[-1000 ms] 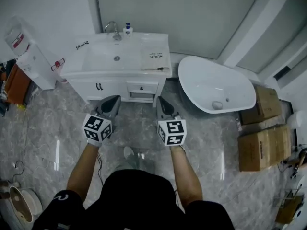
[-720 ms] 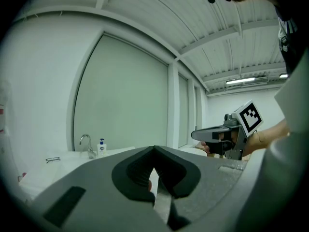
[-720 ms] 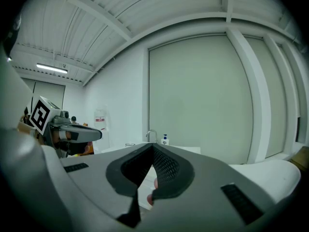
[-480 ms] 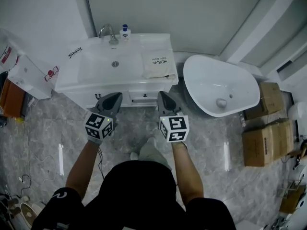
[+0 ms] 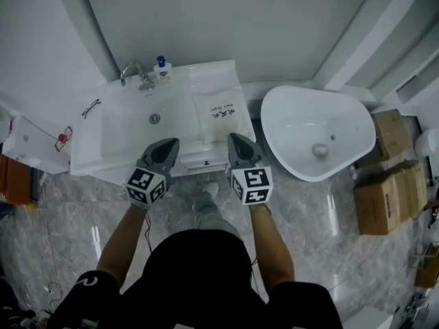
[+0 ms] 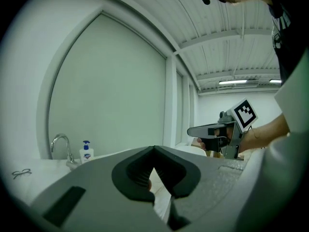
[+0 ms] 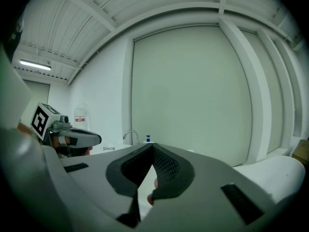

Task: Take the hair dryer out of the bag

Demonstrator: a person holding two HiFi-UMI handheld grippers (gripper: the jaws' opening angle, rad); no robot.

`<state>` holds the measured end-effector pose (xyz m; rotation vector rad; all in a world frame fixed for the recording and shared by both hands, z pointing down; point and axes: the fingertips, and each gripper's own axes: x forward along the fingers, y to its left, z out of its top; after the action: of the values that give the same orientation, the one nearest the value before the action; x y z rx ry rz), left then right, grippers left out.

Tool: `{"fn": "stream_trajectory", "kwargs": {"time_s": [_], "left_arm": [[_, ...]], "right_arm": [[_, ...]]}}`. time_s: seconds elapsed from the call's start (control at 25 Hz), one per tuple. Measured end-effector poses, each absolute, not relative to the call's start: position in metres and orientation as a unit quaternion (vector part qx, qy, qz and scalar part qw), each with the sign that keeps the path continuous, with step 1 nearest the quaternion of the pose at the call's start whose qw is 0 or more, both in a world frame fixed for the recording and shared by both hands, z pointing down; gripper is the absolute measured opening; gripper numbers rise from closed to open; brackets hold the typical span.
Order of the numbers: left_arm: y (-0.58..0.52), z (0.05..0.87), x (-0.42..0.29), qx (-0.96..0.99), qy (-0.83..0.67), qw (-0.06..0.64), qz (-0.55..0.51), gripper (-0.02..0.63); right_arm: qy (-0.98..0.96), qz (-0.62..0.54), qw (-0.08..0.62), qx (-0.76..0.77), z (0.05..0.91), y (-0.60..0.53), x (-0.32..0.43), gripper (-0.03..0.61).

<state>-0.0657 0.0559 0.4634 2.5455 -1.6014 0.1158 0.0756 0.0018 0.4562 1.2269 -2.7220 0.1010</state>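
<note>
Now both claws clenched, nothing between jaws. Left gripper (image 5: 167,143) and right gripper (image 5: 236,138) side by side at vanity's front edge. White bag (image 5: 221,110) flat on counter, just ahead of right gripper. Dryer not visible; bag's contents can't tell. Basin (image 5: 127,127) ahead of left gripper, faucet (image 5: 135,74) and soap (image 5: 161,66) beyond. Tub (image 5: 295,125) right of right gripper.

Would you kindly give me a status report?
Left tongs shut, empty. Right tongs shut, empty. Bag lying on vanity counter, untouched; hair dryer not visible. Nothing in the way.
</note>
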Motion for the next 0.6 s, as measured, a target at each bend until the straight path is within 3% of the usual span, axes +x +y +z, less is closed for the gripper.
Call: {"fn": "stream_trajectory", "kwargs": {"time_s": [0.6], "left_arm": [[-0.15,0.483,-0.062,0.889,-0.445,0.08,0.068,-0.003]], "right_arm": [[-0.865,0.075,0.081,0.489,0.467,-0.19,0.088,-0.011]]}}
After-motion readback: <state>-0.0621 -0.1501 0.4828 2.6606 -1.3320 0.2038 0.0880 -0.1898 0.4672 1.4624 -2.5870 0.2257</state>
